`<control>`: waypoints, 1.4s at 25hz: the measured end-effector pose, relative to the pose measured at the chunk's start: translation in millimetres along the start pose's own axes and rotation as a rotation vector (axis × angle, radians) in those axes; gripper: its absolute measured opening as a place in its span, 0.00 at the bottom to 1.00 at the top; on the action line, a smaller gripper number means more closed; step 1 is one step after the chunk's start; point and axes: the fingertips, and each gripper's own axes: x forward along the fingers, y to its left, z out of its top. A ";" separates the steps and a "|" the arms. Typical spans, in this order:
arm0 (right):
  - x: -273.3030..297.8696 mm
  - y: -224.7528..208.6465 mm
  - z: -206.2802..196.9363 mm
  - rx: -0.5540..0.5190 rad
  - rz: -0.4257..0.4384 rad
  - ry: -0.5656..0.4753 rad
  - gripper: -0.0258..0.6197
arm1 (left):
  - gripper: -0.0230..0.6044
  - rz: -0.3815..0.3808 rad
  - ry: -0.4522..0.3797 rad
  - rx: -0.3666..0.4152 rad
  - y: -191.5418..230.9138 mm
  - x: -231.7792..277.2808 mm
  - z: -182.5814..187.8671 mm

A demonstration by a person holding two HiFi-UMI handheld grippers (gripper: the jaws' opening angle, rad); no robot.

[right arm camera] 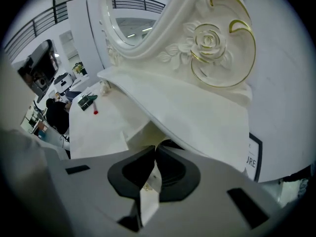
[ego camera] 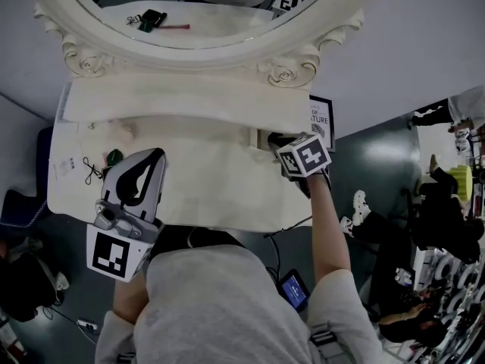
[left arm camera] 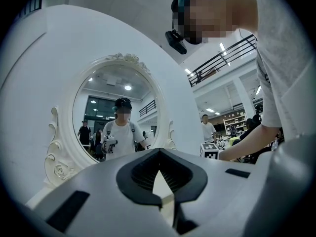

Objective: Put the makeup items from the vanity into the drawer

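**Risks**
- Right gripper [right arm camera: 154,152]: jaws together at the tips, set against the drawer [right arm camera: 140,138] under the shelf [right arm camera: 197,107], lower centre of its view. A small gold-brown bit shows in the gap. It may be a knob, but whether the tips pinch it cannot be told. If the hold is thin, a pull would likely slip off, or the drawer would come out with a jerk.
- The shelf overhangs close above the jaws, so a lift during the pull could knock it.
- Left gripper [left arm camera: 159,153]: jaws closed on nothing, held above the top and aimed at the mirror [left arm camera: 116,117]. It must open before any pick.
- Makeup [ego camera: 114,156]: small pieces, one green, lie at the left end of the top, well apart from the drawer at the right end. A long carry across gives a loose pinch time to drop one. A thin black cord [ego camera: 91,170] just beside them could snag.

**Surface**
- Vanity [ego camera: 212,174]: white top, bare through the middle, with the raised shelf behind it and the oval carved mirror above.

**Room**
- Grey floor [ego camera: 379,158] fills the right of the head view.
- A framed sign [ego camera: 320,120] stands beside the vanity's right end.
- People [ego camera: 443,211] and shelving are at the far right edge.
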 end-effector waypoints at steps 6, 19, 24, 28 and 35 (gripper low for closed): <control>9.4 -8.8 -2.3 0.049 -0.032 0.036 0.09 | 0.06 0.020 0.009 0.003 2.6 -2.7 -1.9; 9.8 -11.0 -2.6 0.081 -0.067 0.044 0.09 | 0.06 0.038 0.009 -0.001 2.2 -9.8 -2.1; 9.7 -12.0 -1.9 0.087 -0.084 0.038 0.09 | 0.06 0.043 0.007 -0.003 4.1 -15.6 -1.3; 8.6 -10.0 -1.0 0.119 -0.085 0.010 0.09 | 0.06 0.041 0.007 0.001 5.3 -22.3 -1.2; -15.5 3.0 13.5 0.193 -0.082 -0.158 0.09 | 0.06 0.022 -0.002 0.010 8.8 -32.1 4.2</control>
